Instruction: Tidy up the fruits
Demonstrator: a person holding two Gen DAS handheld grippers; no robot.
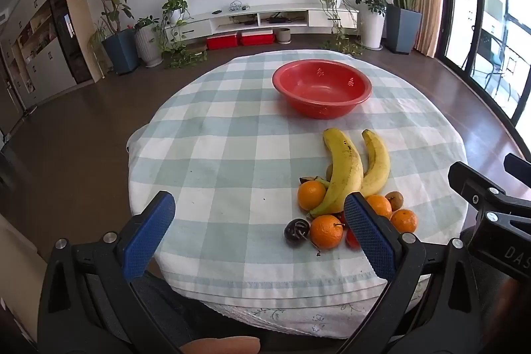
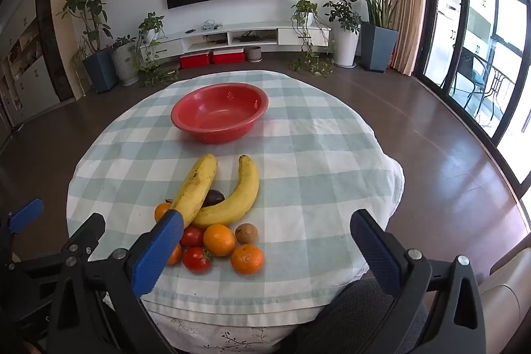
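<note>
Right wrist: glossy round red plastic bowl (image 2: 219,112), curved bananas (image 2: 232,198).

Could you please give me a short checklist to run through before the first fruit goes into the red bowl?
1. Left tongs open and holding nothing: ok.
2. Right tongs open and holding nothing: ok.
3. Red bowl upright, nothing in it: ok.
4. Cloth between fruit pile and bowl free of obstacles: ok.
5. Spotted banana lying free to lift: not ok, it rests across other fruit.
6. Near orange free on the side facing the tongs: ok.
</note>
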